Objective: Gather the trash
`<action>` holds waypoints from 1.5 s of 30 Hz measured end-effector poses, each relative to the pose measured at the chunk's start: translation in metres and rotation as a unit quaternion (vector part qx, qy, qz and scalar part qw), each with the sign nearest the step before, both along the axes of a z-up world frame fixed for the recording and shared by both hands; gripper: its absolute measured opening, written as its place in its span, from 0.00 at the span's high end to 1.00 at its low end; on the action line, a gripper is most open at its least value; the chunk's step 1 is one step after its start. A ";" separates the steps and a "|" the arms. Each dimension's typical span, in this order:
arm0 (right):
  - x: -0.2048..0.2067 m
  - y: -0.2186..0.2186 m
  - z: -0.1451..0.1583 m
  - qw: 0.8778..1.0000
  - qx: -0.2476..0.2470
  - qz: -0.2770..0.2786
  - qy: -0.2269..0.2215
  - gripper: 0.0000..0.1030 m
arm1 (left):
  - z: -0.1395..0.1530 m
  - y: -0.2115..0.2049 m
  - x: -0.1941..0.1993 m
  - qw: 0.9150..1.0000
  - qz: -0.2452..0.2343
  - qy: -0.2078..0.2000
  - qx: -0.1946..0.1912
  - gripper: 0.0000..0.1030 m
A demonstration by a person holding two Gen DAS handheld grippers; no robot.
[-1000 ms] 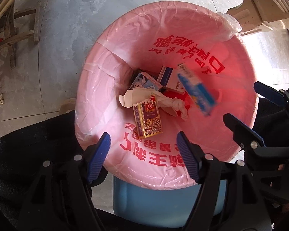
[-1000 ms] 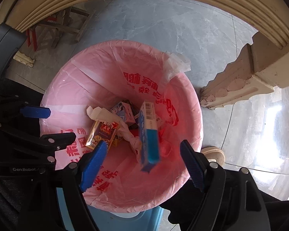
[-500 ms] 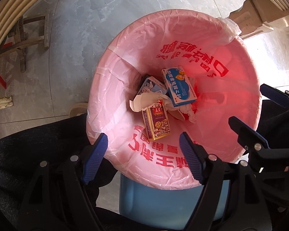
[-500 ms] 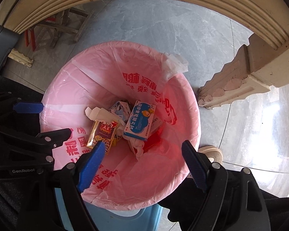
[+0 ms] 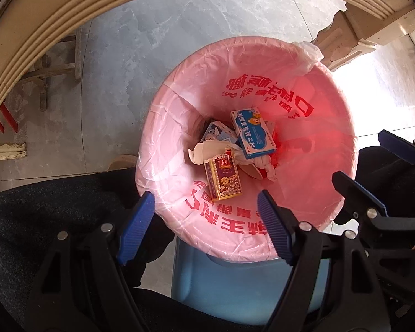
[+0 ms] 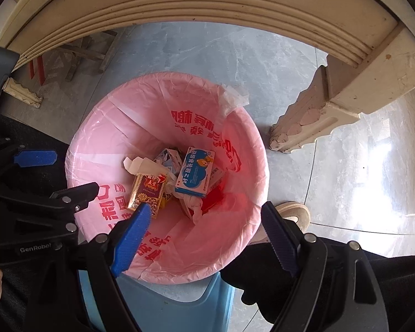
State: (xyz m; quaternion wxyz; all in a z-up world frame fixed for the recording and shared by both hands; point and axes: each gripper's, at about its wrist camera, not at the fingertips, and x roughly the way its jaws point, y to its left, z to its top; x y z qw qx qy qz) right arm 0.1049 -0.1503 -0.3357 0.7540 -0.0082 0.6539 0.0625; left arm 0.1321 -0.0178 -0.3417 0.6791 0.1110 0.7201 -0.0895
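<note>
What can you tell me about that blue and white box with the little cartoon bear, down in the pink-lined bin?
The blue and white cardboard box is flat and rectangular, with a white cloud shape carrying blue Chinese print and an orange cartoon bear in one corner. It looks closed and undamaged. It lies face up, tilted, on top of the heap at the bottom of the pink plastic bin liner, resting on crumpled white paper and overlapping a paler box. A red and gold box lies beside it. Neither claw touches it.
</note>
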 end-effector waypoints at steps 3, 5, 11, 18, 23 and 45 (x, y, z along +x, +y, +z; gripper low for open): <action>-0.006 -0.002 0.014 1.000 -0.010 -0.006 -0.009 0.23 | 0.014 0.000 -0.006 1.000 0.006 -0.017 0.002 0.27; -0.011 -0.003 0.024 1.000 -0.013 -0.012 -0.018 0.23 | 0.024 -0.001 -0.011 0.999 0.009 -0.035 0.003 0.27; -0.031 -0.011 0.079 0.995 -0.023 -0.035 -0.087 0.23 | 0.074 0.000 -0.028 0.994 0.036 -0.098 -0.018 0.27; -0.057 -0.020 0.167 0.976 -0.037 -0.065 -0.205 0.23 | 0.158 -0.003 -0.048 0.975 0.067 -0.209 -0.045 0.27; -0.083 -0.022 0.234 0.947 -0.053 -0.079 -0.307 0.11 | 0.223 -0.001 -0.060 0.949 0.089 -0.294 -0.066 0.27; -0.167 -0.020 0.382 0.863 -0.052 -0.129 -0.485 0.07 | 0.373 0.002 -0.136 0.861 0.107 -0.492 -0.074 0.10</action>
